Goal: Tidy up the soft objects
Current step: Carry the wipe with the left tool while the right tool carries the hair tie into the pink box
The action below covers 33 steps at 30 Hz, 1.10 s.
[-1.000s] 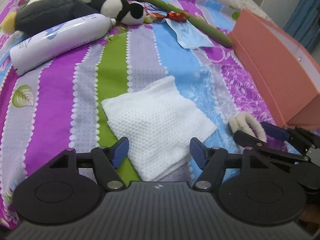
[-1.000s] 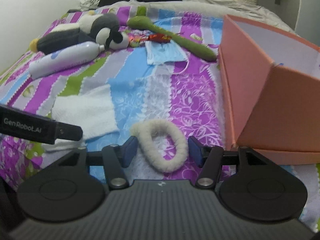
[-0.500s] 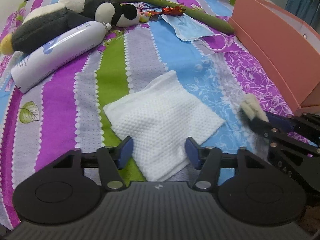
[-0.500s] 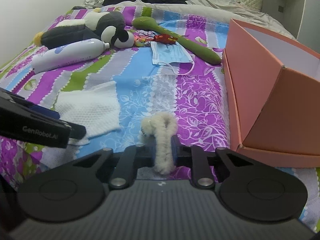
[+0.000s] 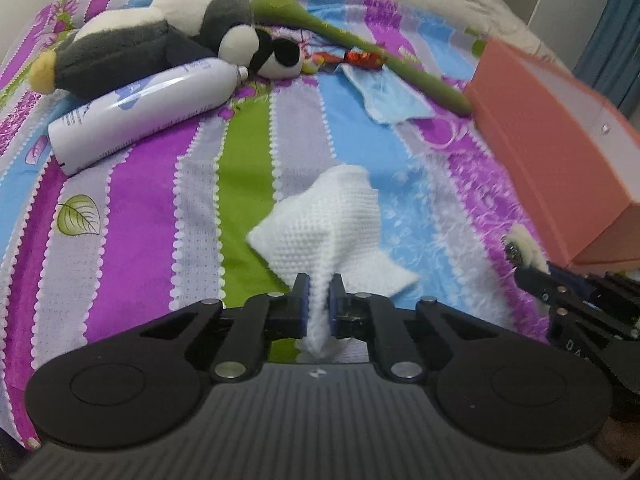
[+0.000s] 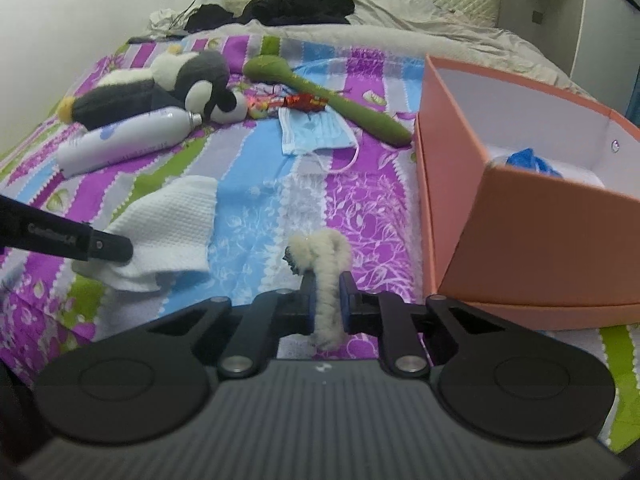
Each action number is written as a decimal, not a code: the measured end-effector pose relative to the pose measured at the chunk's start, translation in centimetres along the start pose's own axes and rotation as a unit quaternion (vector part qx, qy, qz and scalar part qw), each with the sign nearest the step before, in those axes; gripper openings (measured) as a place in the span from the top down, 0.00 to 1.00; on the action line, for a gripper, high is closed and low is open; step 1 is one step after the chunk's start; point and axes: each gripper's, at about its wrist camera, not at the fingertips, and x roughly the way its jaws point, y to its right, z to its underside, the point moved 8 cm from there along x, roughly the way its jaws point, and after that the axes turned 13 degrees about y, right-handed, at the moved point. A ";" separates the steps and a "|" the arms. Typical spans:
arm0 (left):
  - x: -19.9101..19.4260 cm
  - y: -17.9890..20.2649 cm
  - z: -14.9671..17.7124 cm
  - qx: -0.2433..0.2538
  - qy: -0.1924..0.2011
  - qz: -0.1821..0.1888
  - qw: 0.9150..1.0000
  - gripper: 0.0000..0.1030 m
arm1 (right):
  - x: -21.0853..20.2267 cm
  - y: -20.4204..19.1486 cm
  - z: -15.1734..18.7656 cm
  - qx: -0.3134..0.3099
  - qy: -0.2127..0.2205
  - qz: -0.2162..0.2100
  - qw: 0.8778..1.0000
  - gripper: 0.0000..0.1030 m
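My left gripper is shut on the near edge of a white waffle cloth, which is bunched and partly lifted off the striped bedspread; the cloth also shows in the right wrist view. My right gripper is shut on a cream fluffy hair band, held above the bed; the band shows in the left wrist view. An open orange box stands to the right, with a blue item inside.
At the far side of the bed lie a penguin plush, a white spray bottle, a long green plush stem, a blue face mask and a red candy wrapper. Dark clothes lie near the headboard.
My left gripper closed on the white cloth and pulled it up into a bunch. My right gripper closed on the fluffy band earlier and has raised it, bringing the box's inside into view.
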 end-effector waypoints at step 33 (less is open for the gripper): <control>-12.8 8.0 -9.1 -0.024 0.096 0.094 0.991 0.89 | -11.3 5.1 -10.6 0.064 0.103 0.029 0.992 0.85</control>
